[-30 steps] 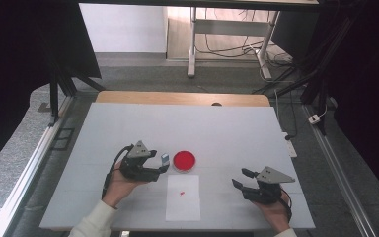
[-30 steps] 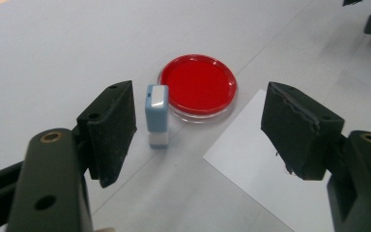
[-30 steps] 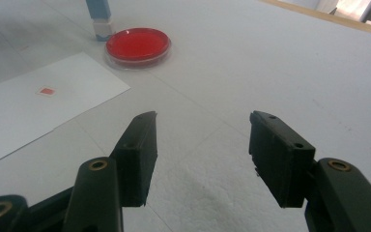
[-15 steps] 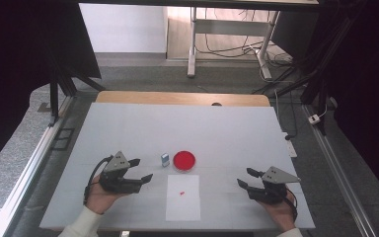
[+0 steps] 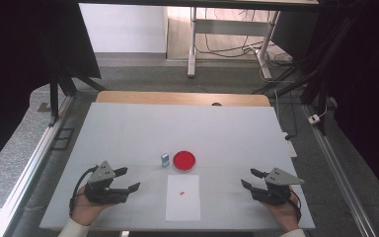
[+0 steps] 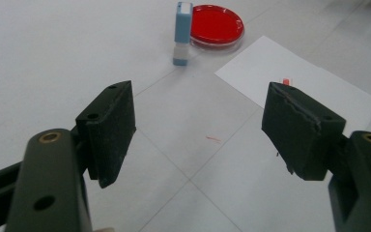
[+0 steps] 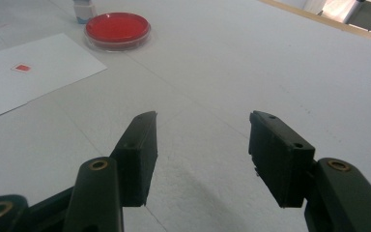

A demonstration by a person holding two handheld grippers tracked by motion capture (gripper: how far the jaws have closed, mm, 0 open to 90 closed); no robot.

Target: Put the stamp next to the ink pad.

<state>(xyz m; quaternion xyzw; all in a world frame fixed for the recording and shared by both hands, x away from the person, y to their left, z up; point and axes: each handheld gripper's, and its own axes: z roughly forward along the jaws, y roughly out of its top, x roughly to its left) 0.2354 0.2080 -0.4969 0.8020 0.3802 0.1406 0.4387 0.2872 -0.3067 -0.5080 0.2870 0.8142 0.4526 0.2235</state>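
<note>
A round red ink dish (image 5: 184,160) (image 6: 217,25) (image 7: 118,27) sits mid-table. Just left of it stands a small blue-and-white stamp (image 5: 165,159) (image 6: 181,33) upright on the table. A white paper sheet (image 5: 183,197) (image 6: 299,87) (image 7: 24,77) lies in front of the dish and bears a small red stamped mark (image 5: 182,192) (image 6: 285,81) (image 7: 22,68). My left gripper (image 5: 128,180) (image 6: 198,128) rests at the front left, open and empty, well apart from the stamp. At the front right my right gripper (image 5: 250,178) (image 7: 203,154) is open with bare table between its jaws.
The white table (image 5: 128,133) has a wooden strip along its far edge (image 5: 182,98). Beyond it stand a desk frame and cables on the floor. Dark curtains hang at both sides.
My left gripper let go of the stamp, which now stands beside the red dish, and drew back toward the front left. The right gripper has stayed put.
</note>
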